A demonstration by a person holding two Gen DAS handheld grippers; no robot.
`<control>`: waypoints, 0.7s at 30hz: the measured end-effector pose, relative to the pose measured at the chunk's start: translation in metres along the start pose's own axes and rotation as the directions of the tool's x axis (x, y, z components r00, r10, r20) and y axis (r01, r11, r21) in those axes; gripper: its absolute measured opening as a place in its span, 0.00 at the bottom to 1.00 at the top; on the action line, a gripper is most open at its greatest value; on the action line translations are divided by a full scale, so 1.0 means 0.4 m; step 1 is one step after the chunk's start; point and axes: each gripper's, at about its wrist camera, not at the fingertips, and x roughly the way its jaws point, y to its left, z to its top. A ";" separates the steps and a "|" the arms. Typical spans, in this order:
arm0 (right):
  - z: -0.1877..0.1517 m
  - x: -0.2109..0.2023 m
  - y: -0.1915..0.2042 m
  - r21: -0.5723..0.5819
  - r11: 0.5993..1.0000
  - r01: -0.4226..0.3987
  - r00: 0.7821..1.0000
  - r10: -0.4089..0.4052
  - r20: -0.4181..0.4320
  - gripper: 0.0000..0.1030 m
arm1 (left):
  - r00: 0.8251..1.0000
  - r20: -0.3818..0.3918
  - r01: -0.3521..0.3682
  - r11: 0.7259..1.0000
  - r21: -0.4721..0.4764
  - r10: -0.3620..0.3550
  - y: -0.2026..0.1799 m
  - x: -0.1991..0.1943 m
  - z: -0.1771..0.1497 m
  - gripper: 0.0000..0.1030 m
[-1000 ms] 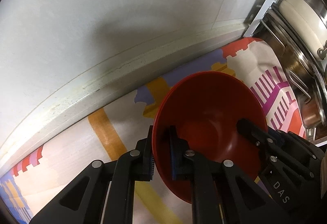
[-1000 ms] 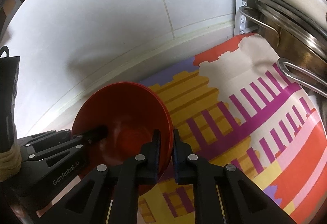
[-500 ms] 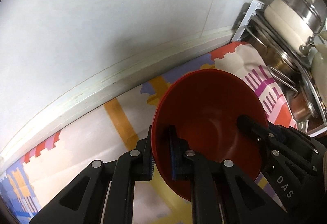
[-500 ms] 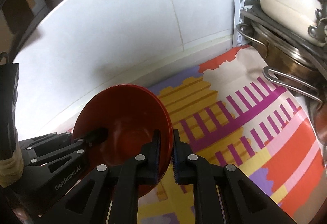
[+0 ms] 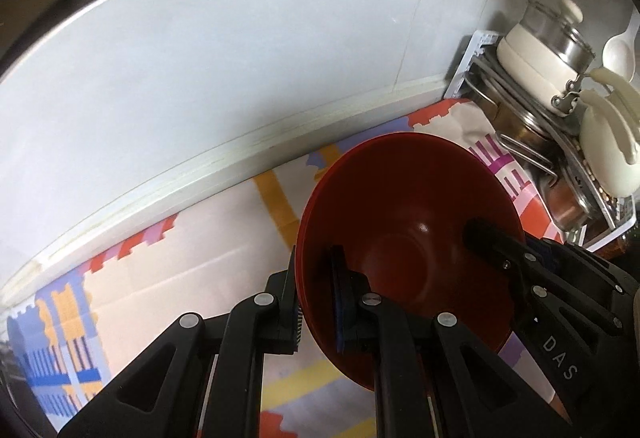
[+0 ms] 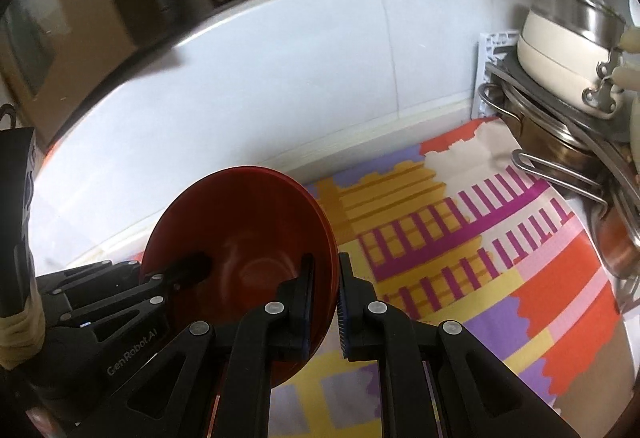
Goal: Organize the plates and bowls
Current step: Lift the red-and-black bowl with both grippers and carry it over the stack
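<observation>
Now | red bowl (image 5: 404, 206): 1 | left gripper (image 5: 316, 302), right gripper (image 6: 325, 298): both clamp rim

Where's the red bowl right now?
The red bowl is held up between both grippers, the left gripper on its left rim and the right gripper on its right rim, above the patterned mat, left of the pot rack.

Both grippers are clamped on opposite sides of the same rim, left gripper (image 5: 316, 298) and right gripper (image 6: 324, 302) angled toward each other.
</observation>
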 end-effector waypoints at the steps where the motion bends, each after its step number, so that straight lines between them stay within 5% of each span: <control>1: -0.007 -0.010 0.008 -0.005 1.000 -0.005 1.000 0.005 0.001 0.11 | 1.000 0.005 -0.003 1.000 -0.006 0.003 0.007 -0.015 -0.009 0.13; 21: -0.164 -0.176 0.196 -0.114 0.990 -0.079 0.997 0.080 0.005 0.11 | 0.997 0.048 -0.057 0.993 -0.101 0.062 0.147 -0.240 -0.211 0.13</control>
